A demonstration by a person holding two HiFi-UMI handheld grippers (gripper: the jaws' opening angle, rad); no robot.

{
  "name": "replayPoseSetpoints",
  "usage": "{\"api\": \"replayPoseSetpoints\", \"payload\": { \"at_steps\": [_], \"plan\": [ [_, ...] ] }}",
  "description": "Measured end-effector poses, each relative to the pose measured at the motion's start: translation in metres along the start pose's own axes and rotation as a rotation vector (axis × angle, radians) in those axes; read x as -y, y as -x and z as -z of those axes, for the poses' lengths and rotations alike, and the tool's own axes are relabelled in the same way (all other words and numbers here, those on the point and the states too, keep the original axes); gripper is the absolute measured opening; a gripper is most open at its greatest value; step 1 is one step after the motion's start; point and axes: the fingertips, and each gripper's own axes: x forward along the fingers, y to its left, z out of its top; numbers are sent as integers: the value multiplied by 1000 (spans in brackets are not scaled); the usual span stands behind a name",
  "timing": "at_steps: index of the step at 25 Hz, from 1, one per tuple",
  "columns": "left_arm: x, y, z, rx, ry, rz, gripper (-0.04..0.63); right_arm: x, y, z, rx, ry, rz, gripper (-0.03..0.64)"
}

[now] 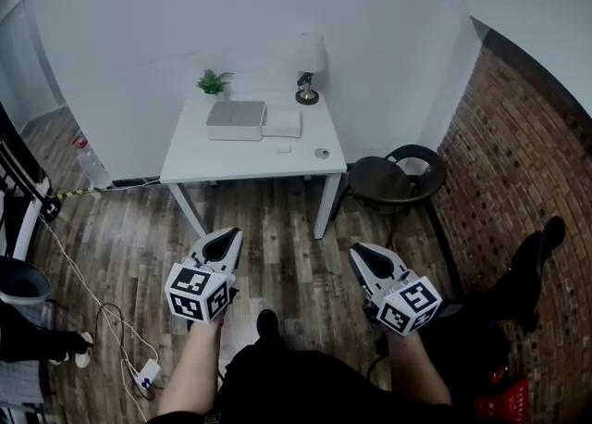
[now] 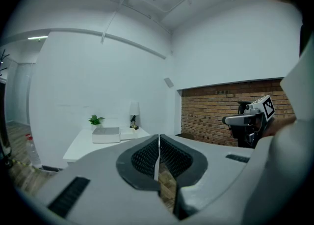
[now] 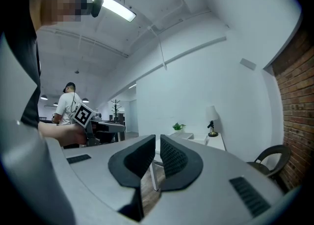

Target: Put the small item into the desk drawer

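Note:
A white desk (image 1: 213,161) stands against the far wall. On its right part lie a small round item (image 1: 321,153) and a small white item (image 1: 283,147). I cannot make out a drawer in its front. Both grippers hang low over the wooden floor, well short of the desk. The left gripper (image 1: 222,239) (image 2: 158,138) has its jaws shut together, with nothing in them. On the right gripper (image 1: 363,254) (image 3: 157,138) a narrow gap shows between the pads, and nothing is between them.
On the desk stand a lamp (image 1: 309,66), a small plant (image 1: 215,82), a grey box (image 1: 235,119) and a white box (image 1: 282,123). A black chair (image 1: 398,177) sits right of the desk by a brick wall (image 1: 518,163). Cables and a power strip (image 1: 146,376) lie on the floor at left.

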Motion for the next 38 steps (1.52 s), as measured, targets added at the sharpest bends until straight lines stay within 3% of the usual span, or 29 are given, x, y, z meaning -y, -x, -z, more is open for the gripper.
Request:
{"api": "replayPoseSetpoints", "payload": {
  "at_steps": [10, 19, 32, 38],
  "plan": [
    [-124, -93, -6, -55, 38, 51, 17, 36, -150, 5, -70, -47, 2, 26],
    [-207, -124, -16, -20, 72, 39, 17, 39, -243, 9, -142, -32, -35, 26],
    [-247, -151, 11, -71, 118, 46, 17, 74, -291, 28, -207, -49, -13, 26],
    [-261, -171, 15, -104, 103, 22, 17, 95, -326, 26, -167, -63, -47, 26]
  ]
}}
